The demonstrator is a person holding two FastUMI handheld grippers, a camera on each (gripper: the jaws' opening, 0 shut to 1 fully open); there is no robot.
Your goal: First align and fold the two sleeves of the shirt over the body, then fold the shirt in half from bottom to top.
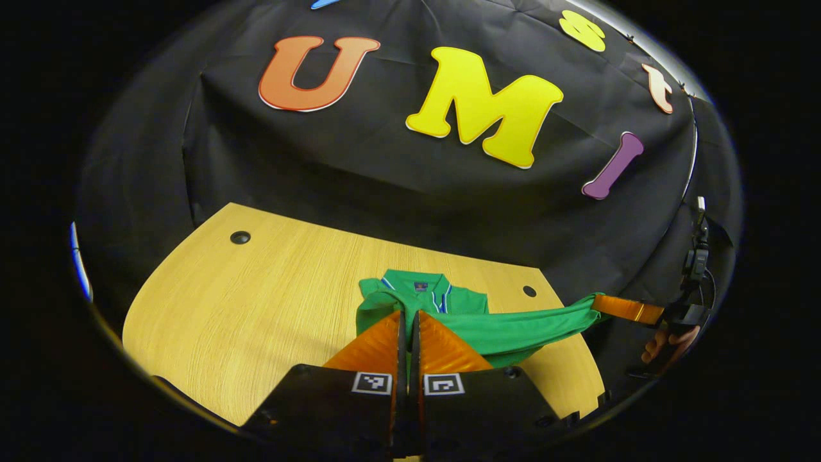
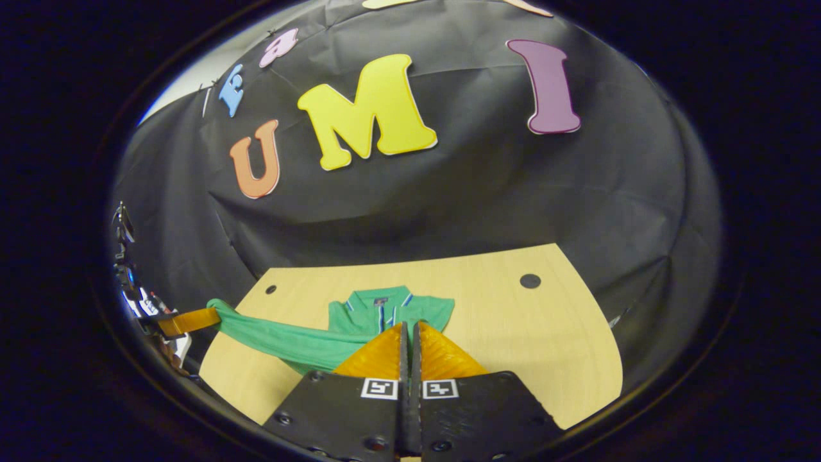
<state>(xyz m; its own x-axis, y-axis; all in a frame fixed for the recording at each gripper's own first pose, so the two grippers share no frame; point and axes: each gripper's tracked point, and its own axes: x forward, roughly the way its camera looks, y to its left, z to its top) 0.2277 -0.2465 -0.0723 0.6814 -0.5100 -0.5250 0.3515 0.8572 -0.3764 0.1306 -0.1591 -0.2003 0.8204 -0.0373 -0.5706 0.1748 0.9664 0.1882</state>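
Wooden table before a black cloth wall holds a green shirt, its hem pinched and stretched taut between the closed left gripper and closed right gripper, seemingly ready for the bottom-to-top fold.

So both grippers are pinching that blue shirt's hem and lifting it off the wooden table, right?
Not quite: the shirt is green, not blue, as the left gripper view shows. Otherwise yes: the left gripper and right gripper each pinch its hem, stretched above the wooden table.
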